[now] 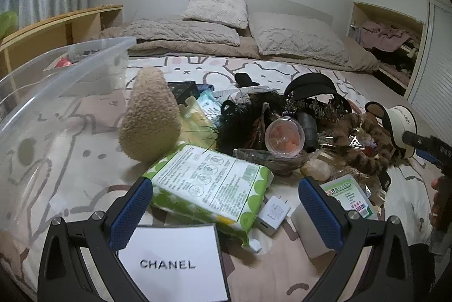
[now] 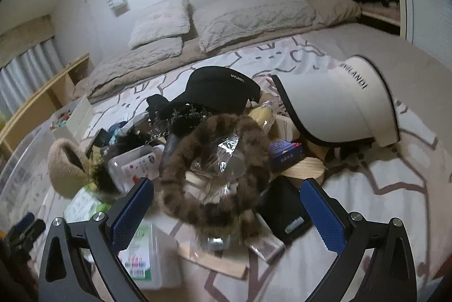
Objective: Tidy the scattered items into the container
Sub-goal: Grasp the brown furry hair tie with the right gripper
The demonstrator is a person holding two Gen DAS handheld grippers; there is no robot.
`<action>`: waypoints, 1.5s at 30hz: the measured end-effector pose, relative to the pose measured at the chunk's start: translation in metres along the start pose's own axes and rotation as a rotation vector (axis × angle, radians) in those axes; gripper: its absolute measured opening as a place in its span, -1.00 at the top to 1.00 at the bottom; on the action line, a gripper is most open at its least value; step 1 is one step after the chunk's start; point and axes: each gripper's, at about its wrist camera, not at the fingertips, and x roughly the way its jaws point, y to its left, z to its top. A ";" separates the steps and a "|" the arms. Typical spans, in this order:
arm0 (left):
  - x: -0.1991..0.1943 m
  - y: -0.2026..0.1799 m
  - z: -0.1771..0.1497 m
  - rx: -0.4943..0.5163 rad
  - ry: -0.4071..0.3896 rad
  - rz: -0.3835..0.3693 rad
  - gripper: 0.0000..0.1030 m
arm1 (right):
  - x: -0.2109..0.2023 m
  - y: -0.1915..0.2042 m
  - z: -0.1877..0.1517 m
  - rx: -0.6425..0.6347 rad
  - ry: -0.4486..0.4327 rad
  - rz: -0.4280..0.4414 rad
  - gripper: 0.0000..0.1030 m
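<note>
A pile of small items lies on the bed. My left gripper (image 1: pixel 226 197) stands open over a green-and-white wipes pack (image 1: pixel 209 183), with a white CHANEL box (image 1: pixel 172 262) just below it and a white charger plug (image 1: pixel 272 211) beside the pack. The clear plastic container (image 1: pixel 50 92) stands at the left. My right gripper (image 2: pixel 227 194) is open above a furry leopard-print headband (image 2: pixel 214 160) that lies over a crinkled clear wrapper (image 2: pixel 226 146). In the left wrist view the right gripper (image 1: pixel 423 143) shows at the right edge.
A tan fuzzy plush item (image 1: pixel 149 118), a round clear jar (image 1: pixel 285 138), a black visor (image 2: pixel 223 87), a white visor (image 2: pixel 336 109), a black box (image 2: pixel 285 208) and a green-labelled clear box (image 2: pixel 138 254) crowd the pile. Pillows (image 1: pixel 214 8) lie beyond; a closet (image 1: pixel 389 47) is right.
</note>
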 end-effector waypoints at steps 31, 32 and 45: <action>0.126 -0.091 0.016 0.717 0.091 -0.100 -0.95 | 0.062 -0.037 -0.012 0.135 0.060 0.001 0.36; 0.129 -0.093 0.016 0.733 0.103 -0.108 -0.89 | 0.062 -0.035 -0.012 0.129 0.059 0.007 0.37; 0.150 -0.090 0.020 0.671 0.338 -0.264 -0.02 | 0.066 -0.031 -0.015 0.151 0.078 0.083 0.40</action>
